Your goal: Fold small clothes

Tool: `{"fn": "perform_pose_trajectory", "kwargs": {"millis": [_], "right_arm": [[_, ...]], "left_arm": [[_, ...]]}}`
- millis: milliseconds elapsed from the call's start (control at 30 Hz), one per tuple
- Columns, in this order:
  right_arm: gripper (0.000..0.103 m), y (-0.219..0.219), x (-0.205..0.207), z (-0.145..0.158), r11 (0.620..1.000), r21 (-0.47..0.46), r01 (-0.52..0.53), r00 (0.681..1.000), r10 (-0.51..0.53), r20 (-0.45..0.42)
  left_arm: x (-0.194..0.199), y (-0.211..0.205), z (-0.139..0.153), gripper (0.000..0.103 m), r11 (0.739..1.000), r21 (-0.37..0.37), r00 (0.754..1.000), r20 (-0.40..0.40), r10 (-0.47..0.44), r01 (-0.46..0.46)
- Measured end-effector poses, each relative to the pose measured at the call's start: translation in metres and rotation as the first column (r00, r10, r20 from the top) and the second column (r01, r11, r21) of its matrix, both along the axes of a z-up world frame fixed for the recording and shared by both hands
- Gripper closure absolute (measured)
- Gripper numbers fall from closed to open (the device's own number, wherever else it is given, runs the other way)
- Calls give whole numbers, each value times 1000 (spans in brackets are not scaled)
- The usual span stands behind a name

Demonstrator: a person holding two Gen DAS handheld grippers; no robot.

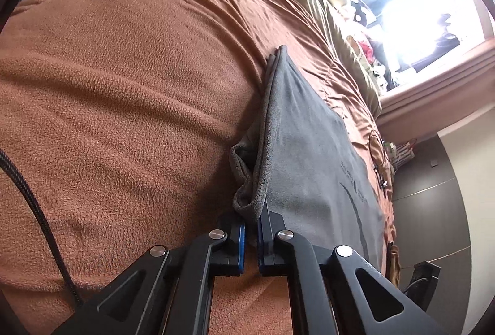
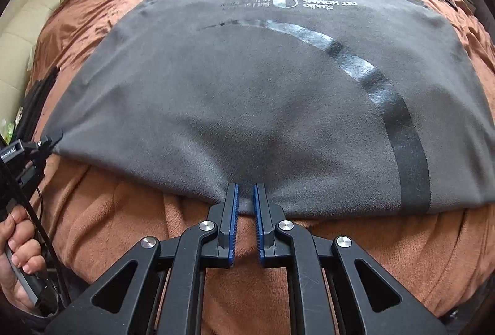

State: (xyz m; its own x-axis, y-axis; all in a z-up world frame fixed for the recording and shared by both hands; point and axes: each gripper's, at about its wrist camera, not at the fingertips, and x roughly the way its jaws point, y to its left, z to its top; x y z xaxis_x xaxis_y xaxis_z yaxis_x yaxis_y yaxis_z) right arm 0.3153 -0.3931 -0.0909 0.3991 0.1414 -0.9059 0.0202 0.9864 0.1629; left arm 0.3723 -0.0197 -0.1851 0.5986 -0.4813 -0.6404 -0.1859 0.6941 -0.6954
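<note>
Both my tools clamp the grey garment's near hem: left tool [image 1: 251,222] at what seems its bunched corner, right tool [image 2: 246,195] mid-edge. Grey garment [image 2: 247,93] lies spread on the brown blanket [image 1: 123,87], open bed beyond.

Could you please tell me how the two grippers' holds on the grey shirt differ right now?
The left gripper pinches a bunched, folded corner of the grey shirt, while the right gripper clamps a flat stretch of its near edge. The left sits at the shirt's side end, the right near mid-edge. Both are shut on fabric over the brown blanket.
</note>
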Motion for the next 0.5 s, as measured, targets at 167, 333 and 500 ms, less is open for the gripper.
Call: {"fn": "perform_pose_trajectory", "kwargs": {"millis": [167, 333, 500], "right_arm": [[99, -8, 16, 43, 1000, 9, -16, 999, 16, 50], [99, -22, 38, 45, 1000, 21, -5, 998, 4, 61], [103, -36, 78, 10, 1000, 20, 11, 1000, -11, -18]], "left_arm": [[-7, 6, 4, 98, 999, -33, 1000, 21, -3, 4], [-6, 4, 11, 98, 999, -27, 999, 27, -18, 19], [-1, 1, 11, 99, 1000, -24, 1000, 12, -10, 10]]}}
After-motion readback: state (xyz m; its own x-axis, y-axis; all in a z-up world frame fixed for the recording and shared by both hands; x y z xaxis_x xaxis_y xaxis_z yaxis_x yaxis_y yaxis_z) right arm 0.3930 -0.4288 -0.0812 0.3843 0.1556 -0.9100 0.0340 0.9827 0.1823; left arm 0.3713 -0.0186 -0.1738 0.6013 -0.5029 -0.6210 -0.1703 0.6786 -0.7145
